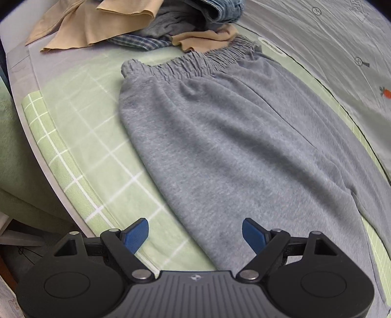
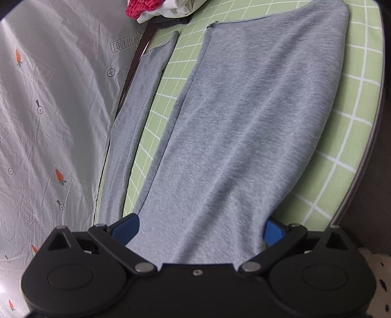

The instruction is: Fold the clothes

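Note:
Grey sweatpants (image 1: 220,137) lie flat on a green checked mat (image 1: 92,127). Their gathered elastic waistband (image 1: 195,61) is at the far end in the left wrist view. In the right wrist view the two legs (image 2: 244,122) stretch away, one narrow strip (image 2: 136,110) apart at the left along the mat's edge. My left gripper (image 1: 195,234) is open, hovering over the pants' near edge. My right gripper (image 2: 200,230) is open, its blue fingers either side of the wide leg's near end.
A pile of other clothes, tan (image 1: 97,22), plaid and denim (image 1: 215,9), sits beyond the waistband. A grey carrot-print sheet (image 2: 48,110) borders the mat. Red and white clothes (image 2: 156,9) lie at the far end. The mat's rounded edge (image 2: 366,137) drops off at right.

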### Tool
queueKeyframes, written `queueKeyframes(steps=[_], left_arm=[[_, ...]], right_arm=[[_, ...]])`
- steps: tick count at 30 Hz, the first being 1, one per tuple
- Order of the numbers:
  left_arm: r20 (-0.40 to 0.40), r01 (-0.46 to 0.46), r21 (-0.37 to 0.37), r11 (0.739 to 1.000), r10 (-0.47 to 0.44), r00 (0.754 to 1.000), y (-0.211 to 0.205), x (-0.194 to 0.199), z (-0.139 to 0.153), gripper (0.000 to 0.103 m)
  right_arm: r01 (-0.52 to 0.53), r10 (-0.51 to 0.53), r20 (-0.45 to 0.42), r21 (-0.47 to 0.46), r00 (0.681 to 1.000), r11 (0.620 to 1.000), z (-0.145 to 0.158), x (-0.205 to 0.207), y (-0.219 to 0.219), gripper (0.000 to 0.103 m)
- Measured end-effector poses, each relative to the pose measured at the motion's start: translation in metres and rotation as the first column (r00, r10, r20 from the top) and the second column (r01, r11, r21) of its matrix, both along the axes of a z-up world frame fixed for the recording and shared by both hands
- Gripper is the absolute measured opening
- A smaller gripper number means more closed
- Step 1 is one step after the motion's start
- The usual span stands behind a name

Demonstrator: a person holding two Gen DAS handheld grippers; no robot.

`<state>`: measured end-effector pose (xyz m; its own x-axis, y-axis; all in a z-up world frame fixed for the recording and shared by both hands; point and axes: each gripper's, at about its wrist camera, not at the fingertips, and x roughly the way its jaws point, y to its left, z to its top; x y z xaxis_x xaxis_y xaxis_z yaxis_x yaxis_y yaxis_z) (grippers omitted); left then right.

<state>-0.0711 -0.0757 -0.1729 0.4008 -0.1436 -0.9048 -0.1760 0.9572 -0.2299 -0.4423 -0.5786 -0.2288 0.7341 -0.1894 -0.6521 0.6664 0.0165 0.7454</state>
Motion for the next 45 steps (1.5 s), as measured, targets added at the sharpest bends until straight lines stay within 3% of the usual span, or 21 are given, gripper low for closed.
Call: queueKeyframes(steps=[9,22,26,28,30,34,36,40,42,45], left_arm=[[0.080,-0.075,0.049,0.996,0.071,0.994,0.033,0.043,-0.002,0.083],[0.144,-0.099,0.158,0.983,0.077,0.987,0.059,0.102,-0.004,0.083],[0.158,-0.103,0.188,0.977,0.074,0.985,0.059,0.109,-0.002,0.062],[0.163,-0.093,0.184,0.979,0.063,0.985,0.058,0.112,-0.001,0.056],[0.170,-0.078,0.168,0.983,0.049,0.984,0.058,0.112,0.000,0.039],[0.172,-0.084,0.131,0.988,0.061,0.983,0.058,0.111,0.000,0.028],[0.168,-0.105,0.101,0.989,0.087,0.982,0.061,0.108,0.001,0.022],[0.155,-0.151,0.041,0.988,0.143,0.978,0.066,0.101,0.003,0.021],[0.150,-0.159,0.033,0.987,0.153,0.977,0.066,0.096,0.004,0.021],[0.151,-0.157,0.033,0.987,0.151,0.977,0.065,0.087,0.003,0.021]], right_arm=[[0.135,-0.135,0.032,0.013,0.990,0.991,-0.005,-0.005,0.003,0.103],[0.339,-0.338,0.060,-0.007,0.939,0.941,-0.009,-0.013,-0.007,0.103],[0.381,-0.383,-0.009,-0.078,0.924,0.921,-0.004,-0.012,-0.017,0.102],[0.358,-0.366,-0.058,-0.119,0.929,0.926,-0.002,-0.011,-0.027,0.093],[0.327,-0.344,-0.114,-0.150,0.932,0.933,0.000,-0.006,-0.035,0.071],[0.289,-0.319,-0.162,-0.185,0.934,0.939,0.003,-0.007,-0.045,0.052],[0.283,-0.316,-0.170,-0.194,0.933,0.939,0.005,-0.008,-0.047,0.036],[0.271,-0.306,-0.188,-0.193,0.933,0.943,0.010,-0.015,-0.049,0.036],[0.293,-0.326,-0.190,-0.179,0.926,0.939,0.009,-0.021,-0.049,0.043],[0.325,-0.350,-0.173,-0.157,0.921,0.932,0.004,-0.032,-0.046,0.042]])
